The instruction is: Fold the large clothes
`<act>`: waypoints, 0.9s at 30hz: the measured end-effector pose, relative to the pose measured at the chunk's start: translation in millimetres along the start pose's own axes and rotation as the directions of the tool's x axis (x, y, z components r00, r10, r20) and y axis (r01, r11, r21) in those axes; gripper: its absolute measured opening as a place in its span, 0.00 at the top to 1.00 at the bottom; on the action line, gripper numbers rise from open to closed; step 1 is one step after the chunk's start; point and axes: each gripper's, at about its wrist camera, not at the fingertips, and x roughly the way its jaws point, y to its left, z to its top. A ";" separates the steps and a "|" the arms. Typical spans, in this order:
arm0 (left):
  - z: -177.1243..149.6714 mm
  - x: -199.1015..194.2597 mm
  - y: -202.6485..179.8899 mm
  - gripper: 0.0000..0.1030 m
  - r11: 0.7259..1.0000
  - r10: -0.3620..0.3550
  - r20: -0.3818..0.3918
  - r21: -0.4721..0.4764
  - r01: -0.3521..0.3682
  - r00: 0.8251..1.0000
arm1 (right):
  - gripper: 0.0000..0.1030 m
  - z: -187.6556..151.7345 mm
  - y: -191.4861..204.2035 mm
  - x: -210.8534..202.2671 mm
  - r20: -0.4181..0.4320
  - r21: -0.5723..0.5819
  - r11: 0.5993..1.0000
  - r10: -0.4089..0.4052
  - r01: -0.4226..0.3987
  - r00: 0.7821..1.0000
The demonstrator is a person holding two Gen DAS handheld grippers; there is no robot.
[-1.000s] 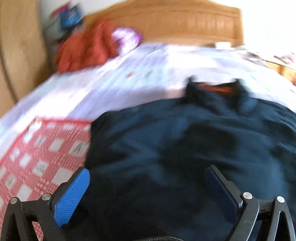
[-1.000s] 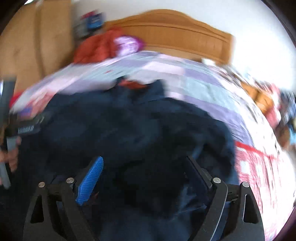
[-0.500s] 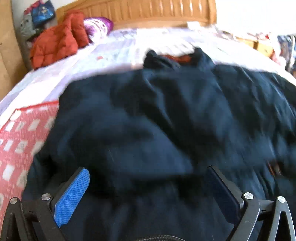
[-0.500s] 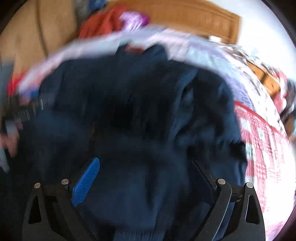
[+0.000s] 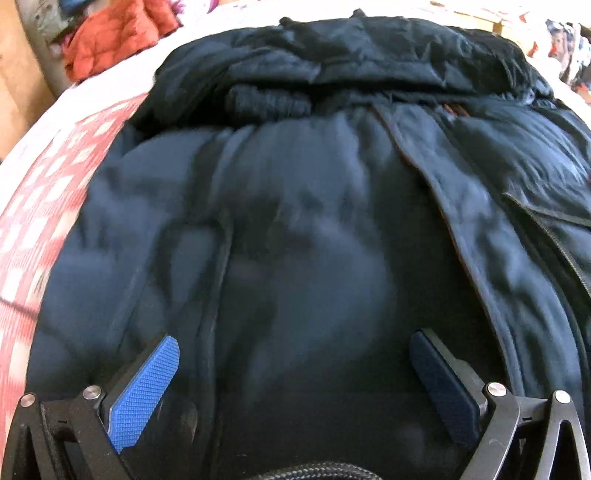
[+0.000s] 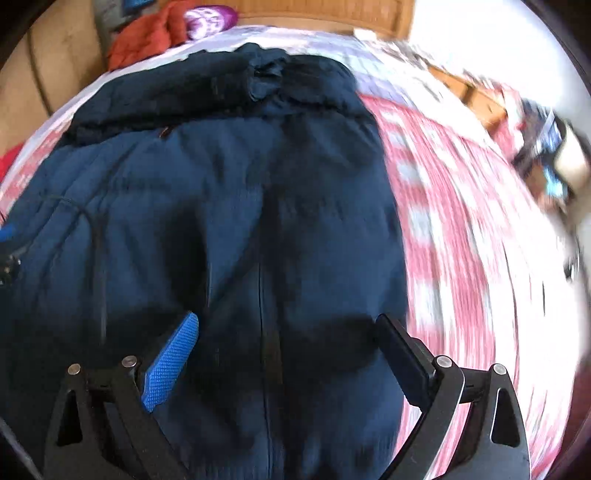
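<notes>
A large dark navy padded jacket (image 5: 314, 206) lies spread on the bed and fills most of both views; it also shows in the right wrist view (image 6: 229, 192). Its sleeves are folded across the upper part, with a ribbed cuff (image 5: 269, 101) showing. My left gripper (image 5: 295, 354) is open and empty, low over the jacket's lower left part. My right gripper (image 6: 288, 332) is open and empty, low over the jacket's lower right part near its right edge.
A red and white checked blanket (image 6: 461, 221) covers the bed beside the jacket, also in the left wrist view (image 5: 40, 206). An orange-red quilted garment (image 5: 118, 37) and a purple bundle (image 6: 208, 16) lie by the wooden headboard (image 6: 317, 9). Clutter (image 6: 554, 158) sits at the right bedside.
Both grippers have dropped lower and closer to the jacket's bottom part. The jacket now fills the views and the headboard has slid out of the left view. Both stay open.
</notes>
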 end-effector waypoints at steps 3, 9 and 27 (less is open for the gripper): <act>-30.5 -15.1 12.1 0.00 1.000 0.016 -0.038 -0.014 -0.016 0.999 | 0.05 -33.0 -8.3 -14.1 -0.039 0.049 0.999 0.011 -0.009 0.999; -86.4 -43.2 38.6 0.00 0.998 0.050 -0.090 -0.022 -0.052 0.995 | 0.05 -110.6 -19.5 -51.0 -0.093 0.128 0.992 0.033 -0.021 0.995; -136.0 -133.8 5.8 0.01 0.992 0.129 0.020 -0.004 -0.129 0.991 | 0.05 -145.5 46.4 -119.3 0.067 -0.207 0.974 0.110 -0.094 0.992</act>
